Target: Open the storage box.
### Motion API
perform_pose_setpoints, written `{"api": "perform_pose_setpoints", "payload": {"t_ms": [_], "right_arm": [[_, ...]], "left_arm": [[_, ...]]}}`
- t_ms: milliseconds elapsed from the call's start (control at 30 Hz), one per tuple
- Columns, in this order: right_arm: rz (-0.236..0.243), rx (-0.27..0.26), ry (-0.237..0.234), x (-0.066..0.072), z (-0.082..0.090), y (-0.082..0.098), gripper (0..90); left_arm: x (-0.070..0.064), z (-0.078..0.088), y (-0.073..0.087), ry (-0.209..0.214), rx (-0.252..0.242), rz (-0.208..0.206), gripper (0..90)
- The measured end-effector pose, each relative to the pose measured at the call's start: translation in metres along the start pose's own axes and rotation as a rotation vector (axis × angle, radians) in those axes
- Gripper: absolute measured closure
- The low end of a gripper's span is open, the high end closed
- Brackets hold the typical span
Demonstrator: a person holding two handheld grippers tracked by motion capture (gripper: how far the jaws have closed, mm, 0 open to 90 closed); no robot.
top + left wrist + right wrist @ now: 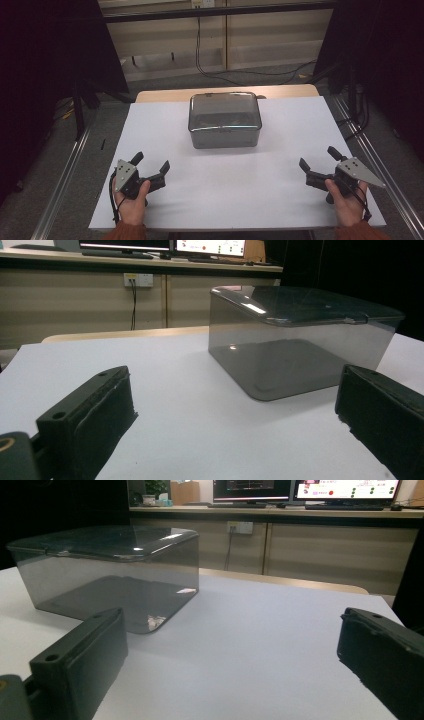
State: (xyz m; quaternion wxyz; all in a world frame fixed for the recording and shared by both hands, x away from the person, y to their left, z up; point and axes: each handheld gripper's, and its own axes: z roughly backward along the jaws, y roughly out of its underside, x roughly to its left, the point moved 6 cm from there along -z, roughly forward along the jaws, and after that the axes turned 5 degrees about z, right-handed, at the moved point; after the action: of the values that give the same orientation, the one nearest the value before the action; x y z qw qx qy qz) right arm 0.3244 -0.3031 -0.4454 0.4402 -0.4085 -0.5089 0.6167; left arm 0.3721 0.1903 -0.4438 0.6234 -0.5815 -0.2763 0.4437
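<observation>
A smoky grey see-through plastic box [225, 120] with its lid on stands in the far middle of the white table top [235, 180]. My left gripper [151, 162] rests low at the front left, held in a hand, jaws wide open with nothing between them. At the front right my right gripper [318, 157] is likewise open and empty. Both point toward the box from a distance. The left gripper view has the box [300, 340] ahead to the right beyond my left gripper [240, 410]. In the right gripper view the box [110, 575] lies ahead to the left of my right gripper [235, 645].
A wooden table edge [165, 95] shows behind the white top. Metal rails [65, 175] run along both sides of the table. Cables [210, 65] trail on the floor behind, near a cabinet wall. Monitors [345, 490] stand on a counter at the back.
</observation>
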Motion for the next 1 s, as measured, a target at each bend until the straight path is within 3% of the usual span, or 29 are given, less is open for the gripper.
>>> {"api": "perform_pose_setpoints", "payload": {"t_ms": [367,600,1000], "right_arm": [[-0.003,-0.009,-0.037,0.003,-0.002,0.001,0.0],[0.003,-0.003,-0.067,0.009,-0.003,0.001,0.0],[0.024,-0.007,-0.113,0.022,-0.002,-0.002,0.0]], "left_arm": [[0.000,0.000,-0.002,-0.001,-0.012,0.023,4.2],[0.000,0.001,-0.002,0.003,-0.007,0.016,4.1],[-0.006,0.003,-0.002,0.044,0.010,0.017,4.2]]}}
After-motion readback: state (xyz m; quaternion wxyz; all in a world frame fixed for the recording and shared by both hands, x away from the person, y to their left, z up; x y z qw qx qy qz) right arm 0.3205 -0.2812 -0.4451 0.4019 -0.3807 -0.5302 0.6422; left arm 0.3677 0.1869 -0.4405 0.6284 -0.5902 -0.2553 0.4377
